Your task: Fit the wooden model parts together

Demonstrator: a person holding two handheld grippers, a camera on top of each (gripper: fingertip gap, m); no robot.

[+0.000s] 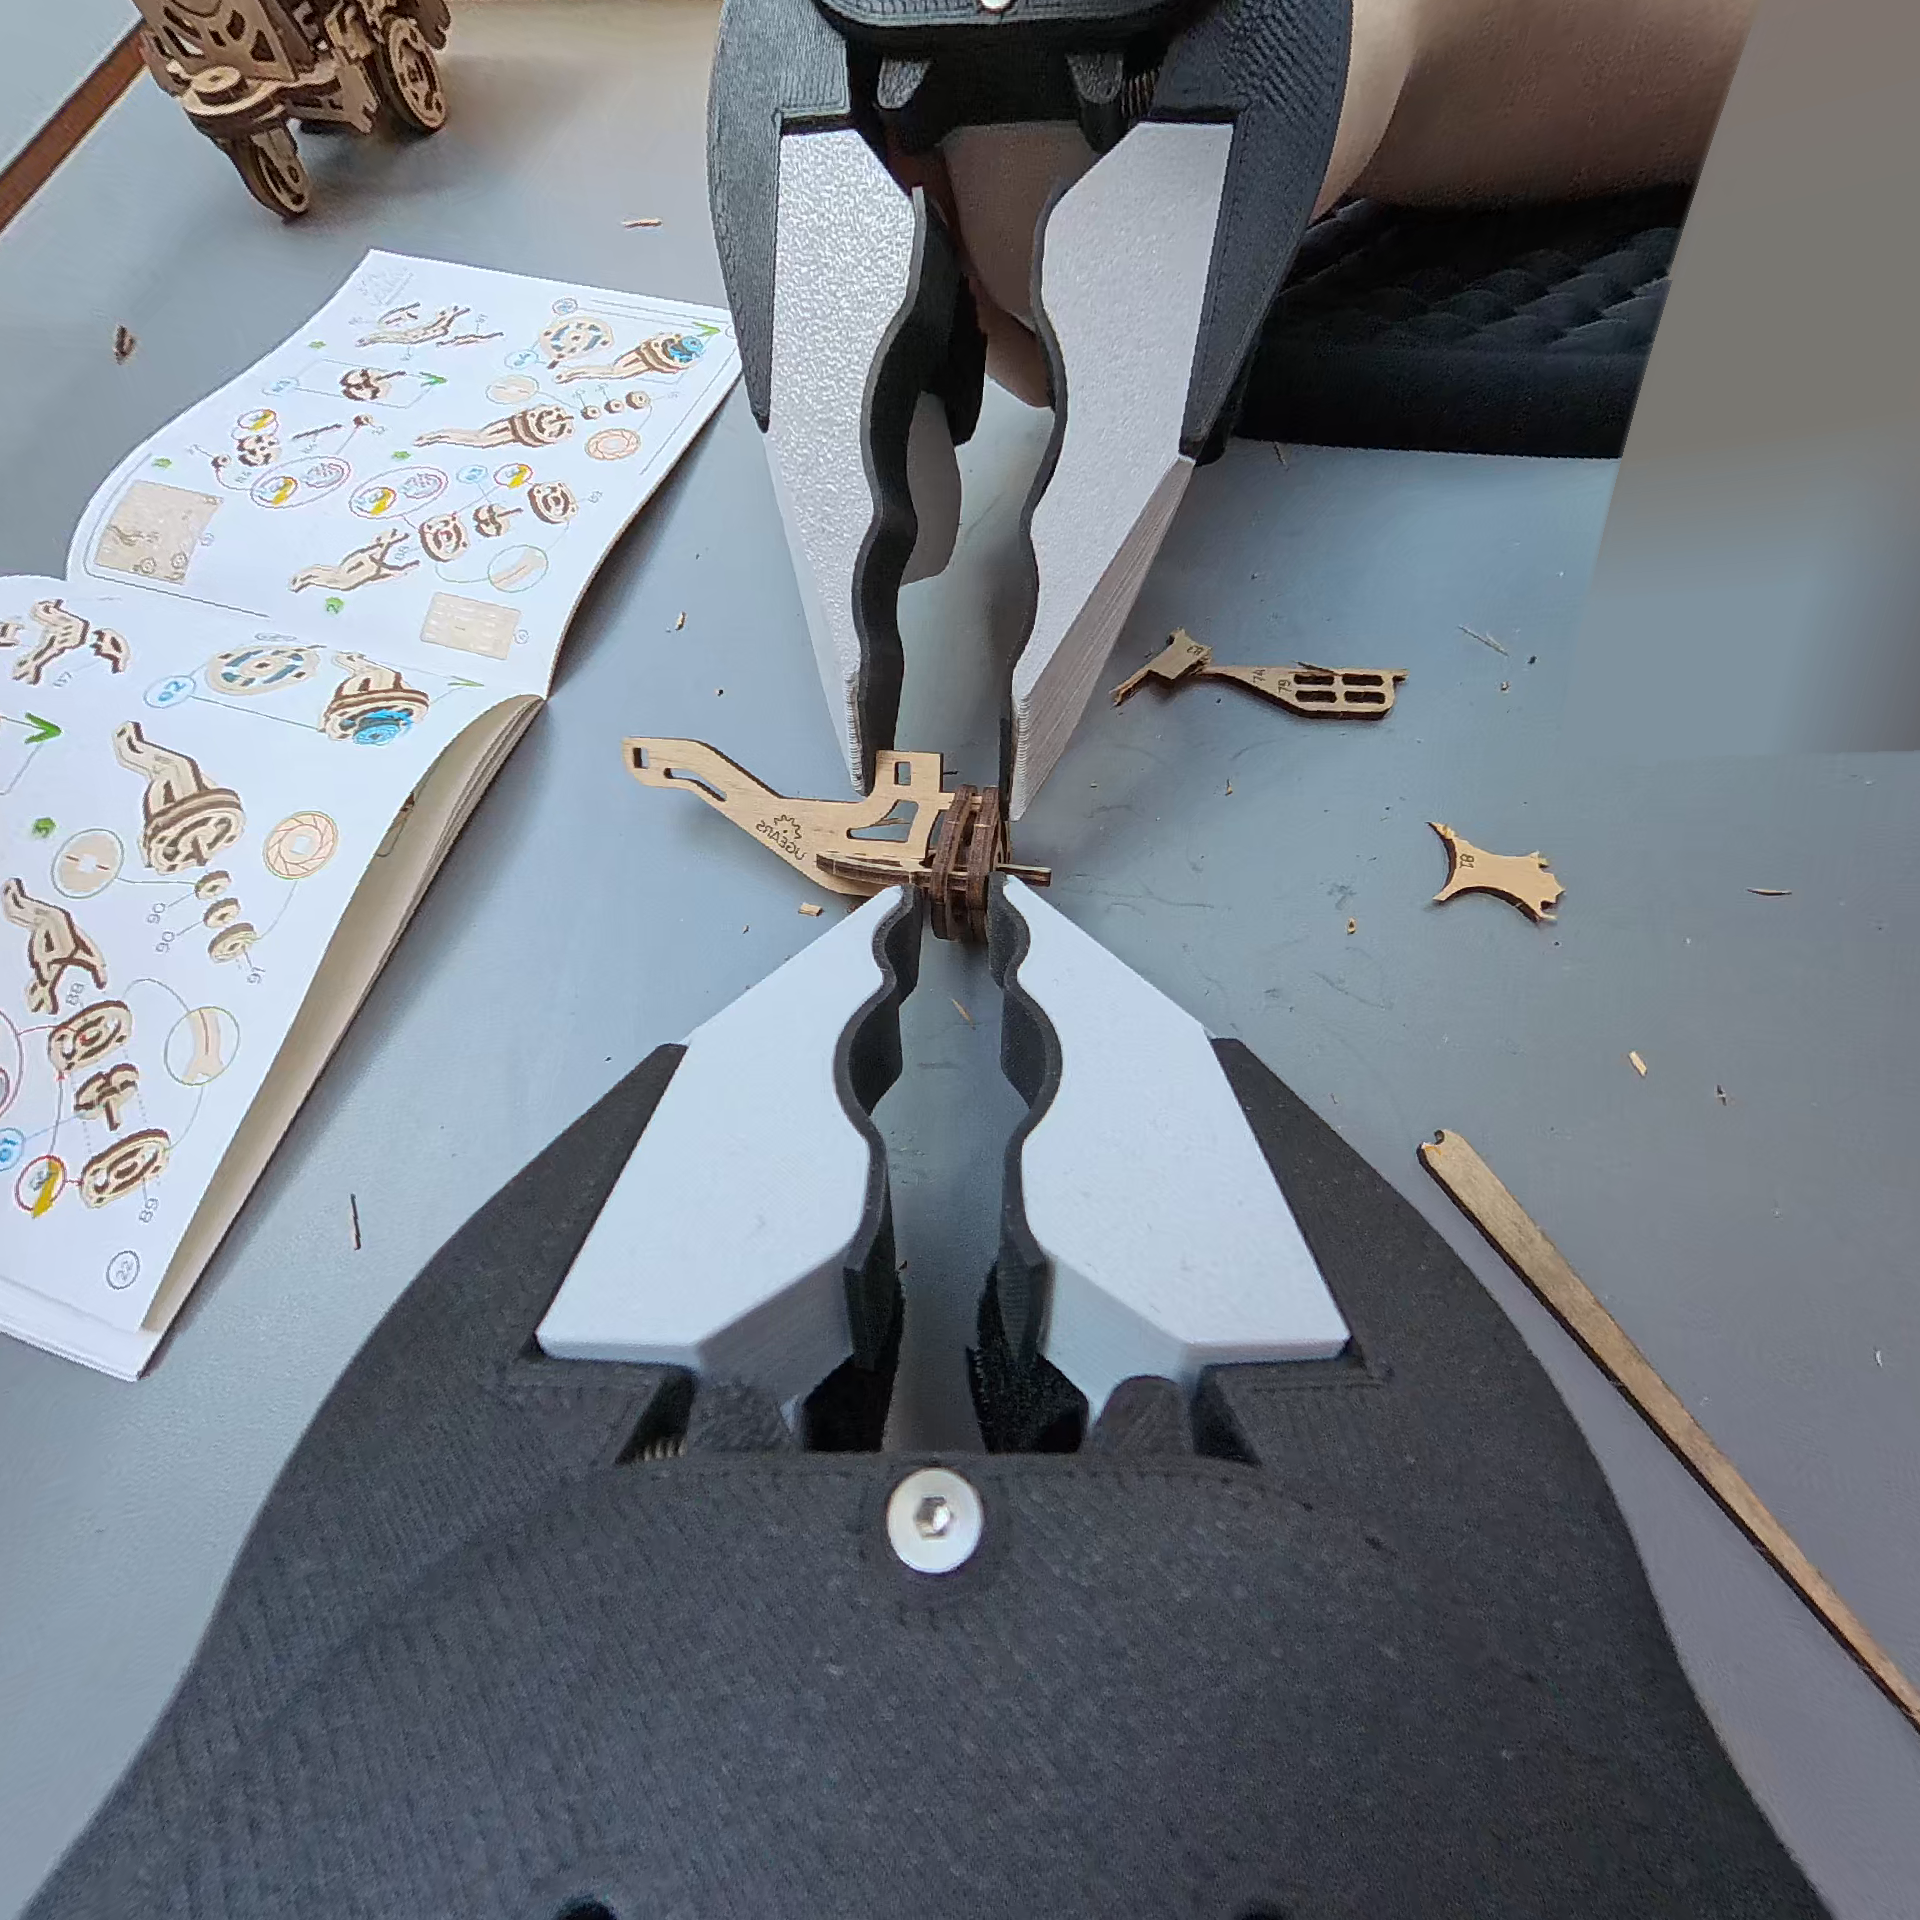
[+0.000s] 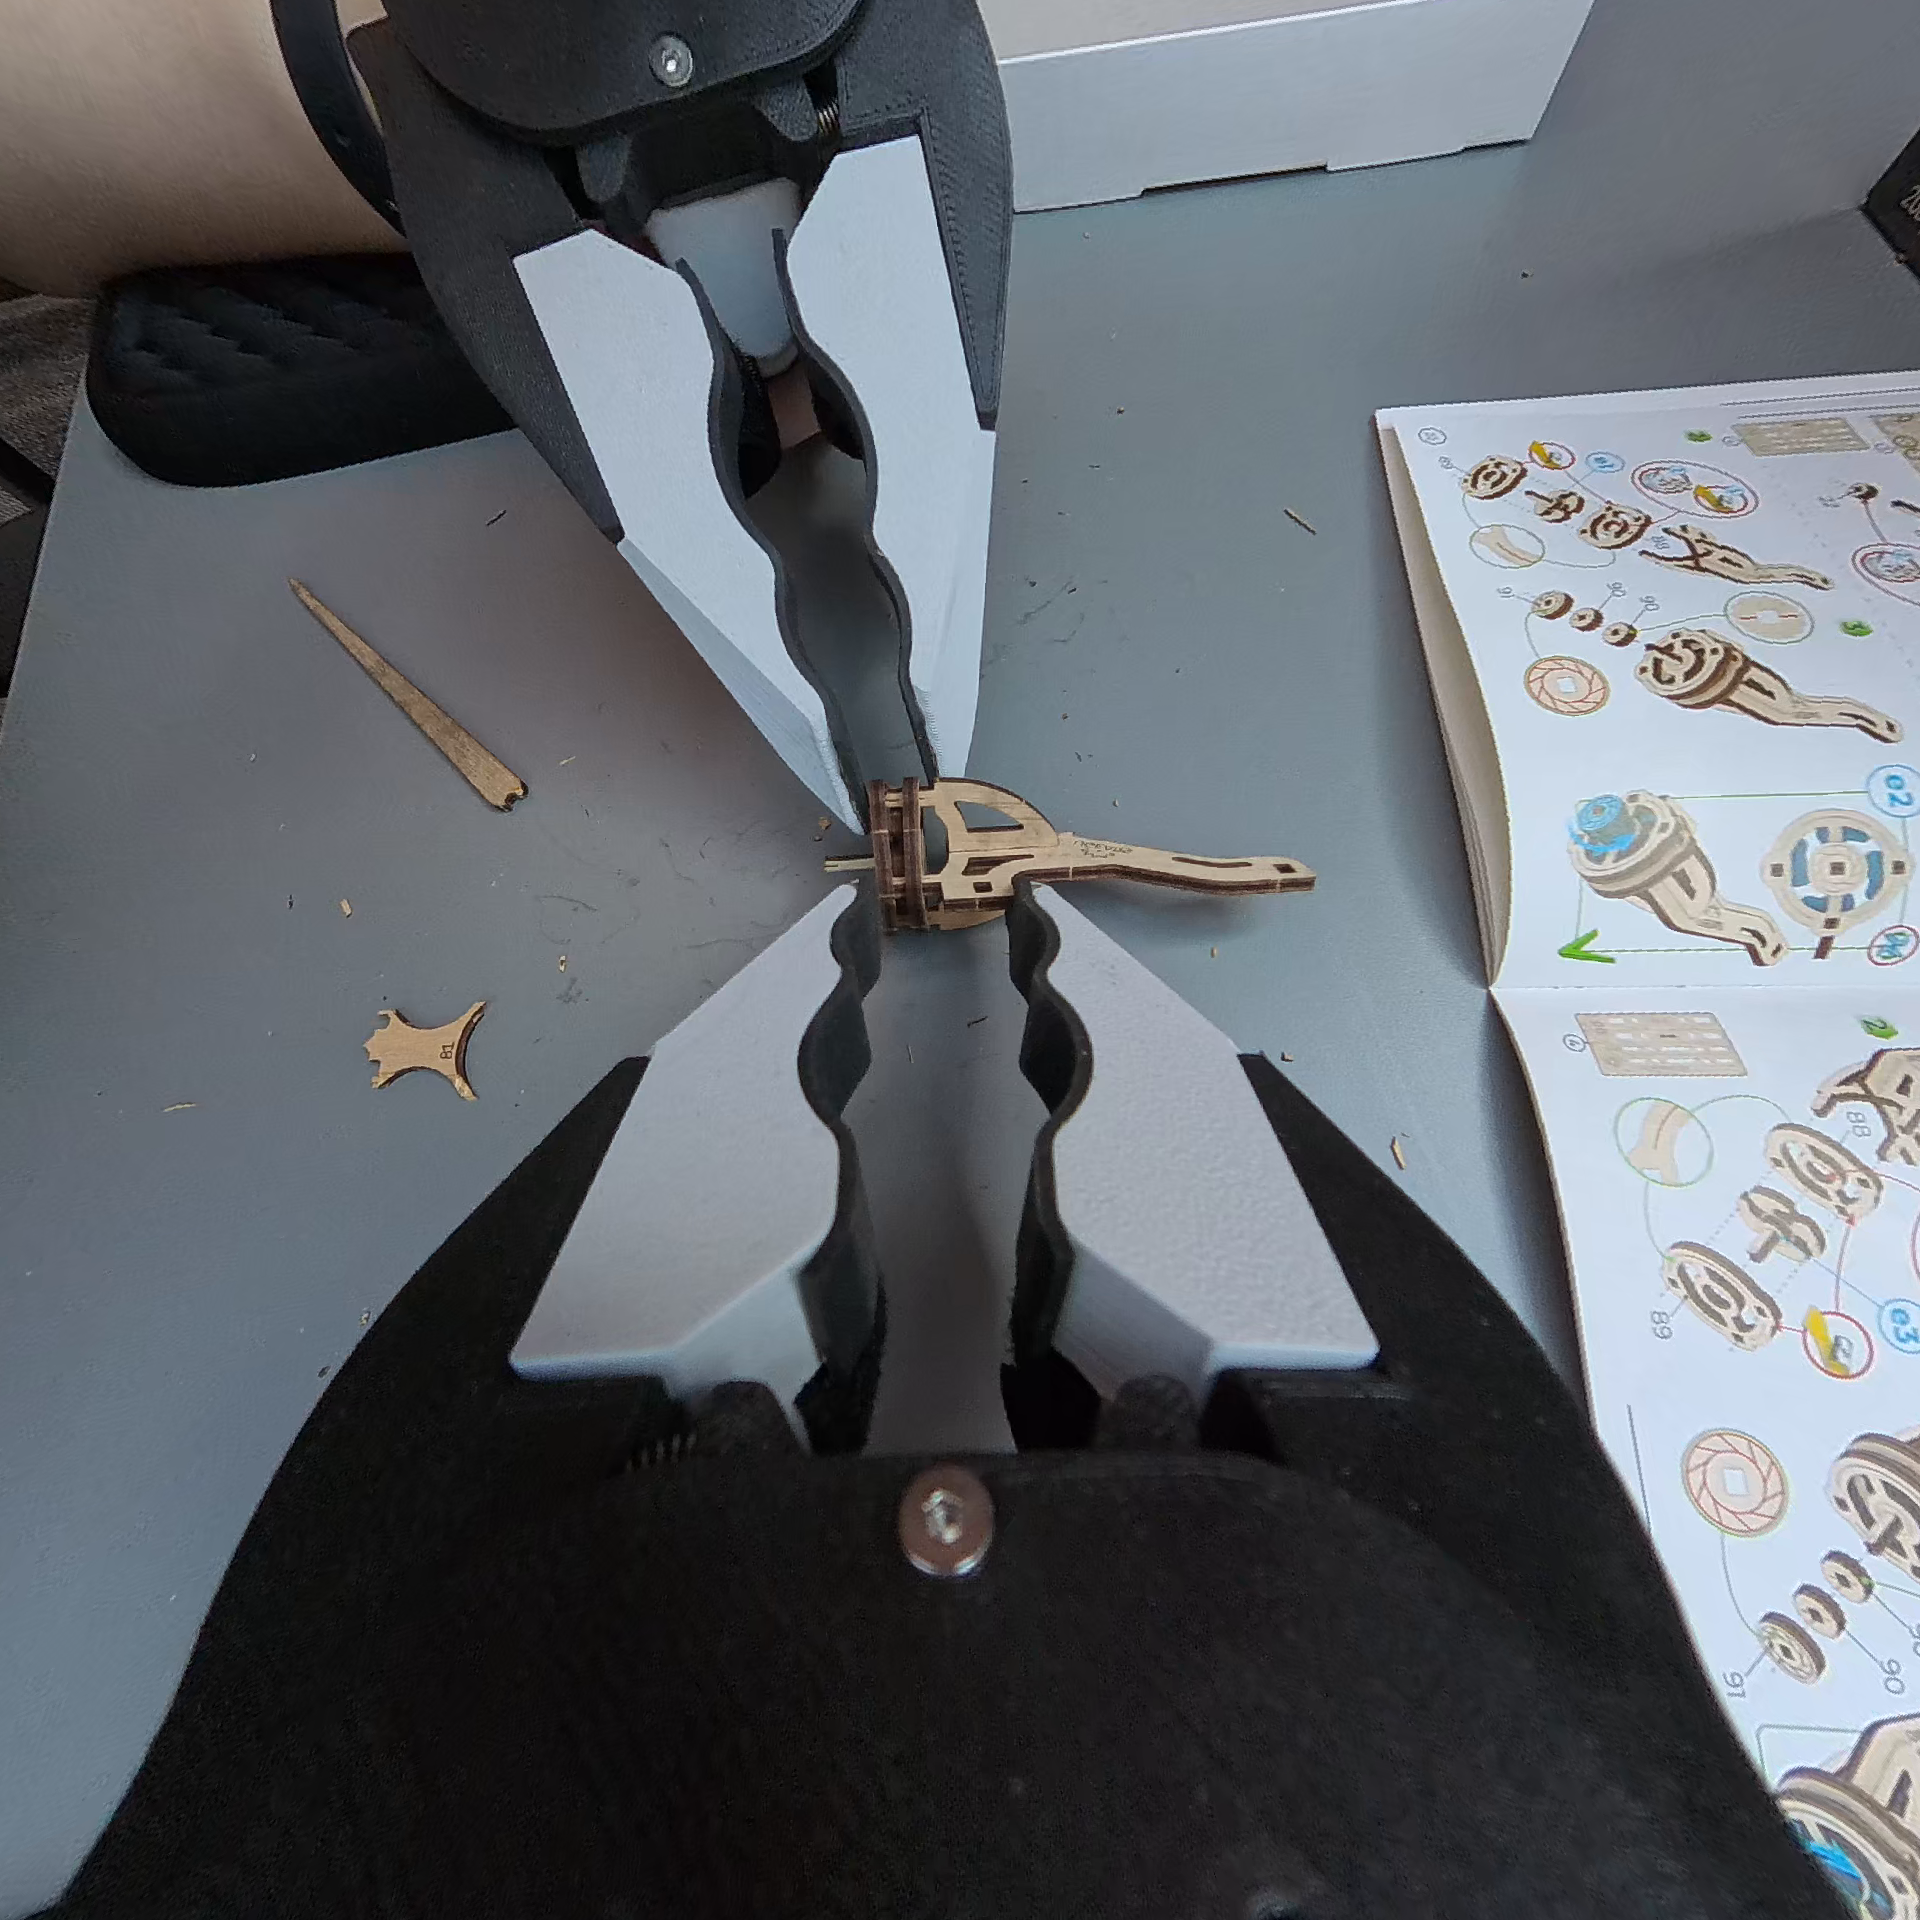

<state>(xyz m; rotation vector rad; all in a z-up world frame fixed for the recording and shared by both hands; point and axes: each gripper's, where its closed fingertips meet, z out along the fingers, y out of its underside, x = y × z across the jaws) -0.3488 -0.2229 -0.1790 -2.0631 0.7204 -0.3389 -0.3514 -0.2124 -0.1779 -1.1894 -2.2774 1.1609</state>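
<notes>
We see the two claws meeting tip to tip over the grey worktop (image 1: pixel 1299 1039), with the wooden model piece (image 1: pixel 831 826) between them at the middle of both views.

In the left wrist view, the left claw (image 1: pixel 956 914) reaches in from the near edge. Its fingertips stand a narrow gap apart, pinching the stack of small dark discs (image 1: pixel 966 862) at the right end of the piece. The right claw (image 1: pixel 930 769) comes down from the far side, its tips also close together and touching the same end; whether it truly grips, we cannot tell from here. The piece's long flat arm (image 1: pixel 675 764) runs out to the left, low over the worktop.

In the right wrist view, the right claw (image 2: pixel 930 914) has its fingers moderately spread, one on each side of the disc end of the piece (image 2: pixel 935 862), and we cannot tell whether they press it.

An open instruction booklet (image 1: pixel 312 623) lies to the left. To the right lie a slotted wooden offcut (image 1: pixel 1288 681), a small star-shaped offcut (image 1: pixel 1486 868) and a thin wooden stick (image 1: pixel 1662 1403). A finished wooden model (image 1: pixel 301 73) stands at the far left corner.
</notes>
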